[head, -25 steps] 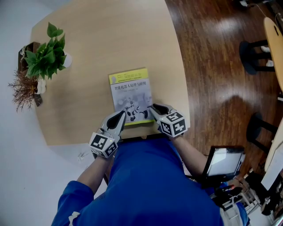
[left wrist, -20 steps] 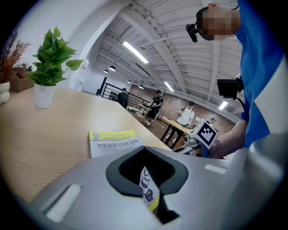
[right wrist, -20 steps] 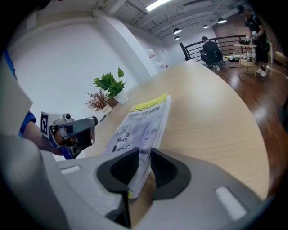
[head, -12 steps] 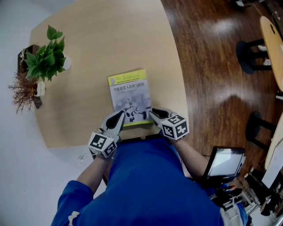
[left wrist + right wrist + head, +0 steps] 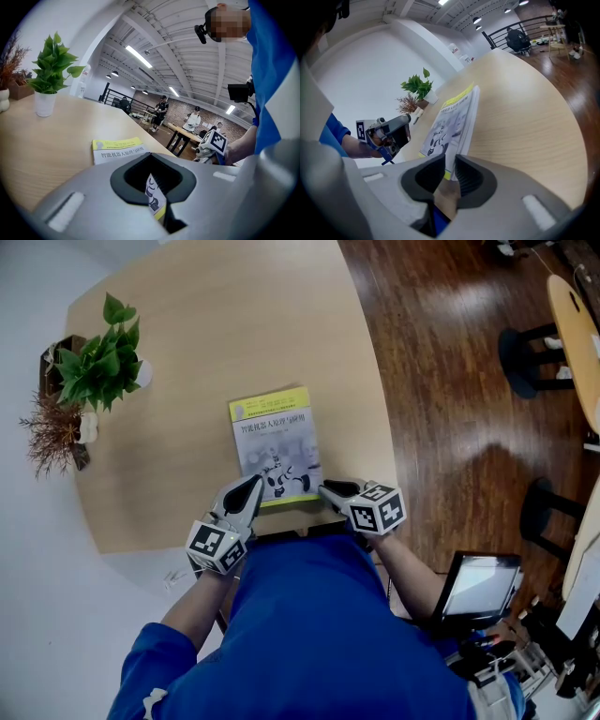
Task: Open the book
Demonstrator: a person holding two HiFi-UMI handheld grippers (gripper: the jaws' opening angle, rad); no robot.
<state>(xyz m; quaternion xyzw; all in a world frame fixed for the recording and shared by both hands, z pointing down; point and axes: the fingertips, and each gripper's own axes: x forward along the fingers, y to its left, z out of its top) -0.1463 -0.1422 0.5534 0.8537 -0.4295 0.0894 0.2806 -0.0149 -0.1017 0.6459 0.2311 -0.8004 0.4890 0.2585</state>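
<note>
The book (image 5: 274, 442) lies closed and flat on the tabletop (image 5: 216, 324), near its front edge. Right gripper (image 5: 327, 489): jaws narrowed onto the book's near right corner, apparently gripping it. Left gripper (image 5: 254, 487): jaws clenched, tips at the near left corner.

Your table (image 5: 206, 343) is pale wood with a curved right edge. The book (image 5: 272, 432) lies on it, cover up, close to the near edge and toward the right. At the left edge stand a green plant (image 5: 98, 362) in a white pot and, just beside it, a dried reddish sprig (image 5: 49, 432).
</note>
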